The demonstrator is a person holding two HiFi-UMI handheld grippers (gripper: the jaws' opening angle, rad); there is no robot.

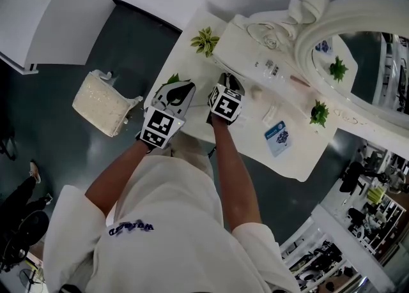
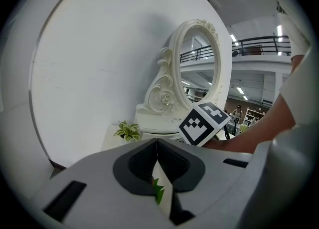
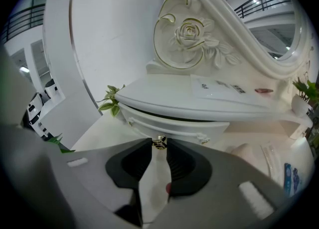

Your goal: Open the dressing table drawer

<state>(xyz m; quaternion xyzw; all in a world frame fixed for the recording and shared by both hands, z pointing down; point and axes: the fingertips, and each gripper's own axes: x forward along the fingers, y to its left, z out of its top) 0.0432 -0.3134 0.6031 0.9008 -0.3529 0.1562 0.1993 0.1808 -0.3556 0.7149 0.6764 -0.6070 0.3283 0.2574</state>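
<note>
Two tongs, one working: the right tongs [image 3: 159,144] pinch the small gold knob [image 3: 159,141] of the drawer [image 3: 185,127].
The drawer sits at 12 o'clock from those tongs, and its curved front seems not yet drawn out. The left tongs [image 2: 157,148], at 9 o'clock of the right, are pressed together on nothing. Best to keep the pinch firm and pull straight back toward 6 o'clock, level with the counter [image 3: 99,133] and without twisting, so the knob does not slip.
</note>
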